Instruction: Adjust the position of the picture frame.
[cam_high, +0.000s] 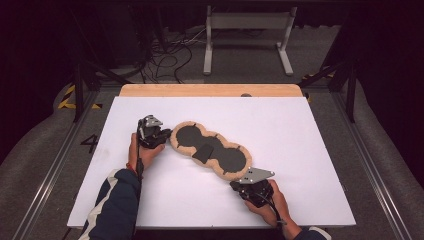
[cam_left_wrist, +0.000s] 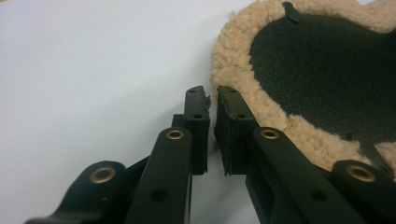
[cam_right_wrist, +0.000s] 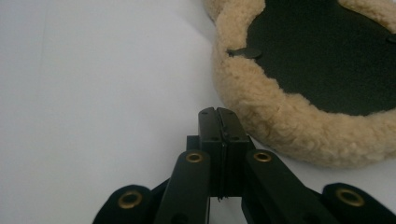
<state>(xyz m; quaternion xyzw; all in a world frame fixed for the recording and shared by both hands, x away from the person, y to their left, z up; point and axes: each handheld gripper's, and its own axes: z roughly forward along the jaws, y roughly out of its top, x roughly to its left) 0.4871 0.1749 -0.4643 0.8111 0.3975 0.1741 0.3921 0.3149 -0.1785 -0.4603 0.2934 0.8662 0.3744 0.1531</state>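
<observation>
Looks like the approach step: the tan fleece-edged, three-lobed dark pad (cam_high: 210, 149) lies mid-surface, both grippers at its ends, left gripper (cam_left_wrist: 212, 100) jaws nearly closed, right gripper (cam_right_wrist: 218, 114) jaws clamped, both empty. Next, jaws must open to pinch the fleece rim.

One fleece-edged dark pad (cam_high: 210, 149), two tongs, left (cam_high: 161, 136) and right (cam_high: 239, 183), one white table (cam_high: 280, 125).
</observation>
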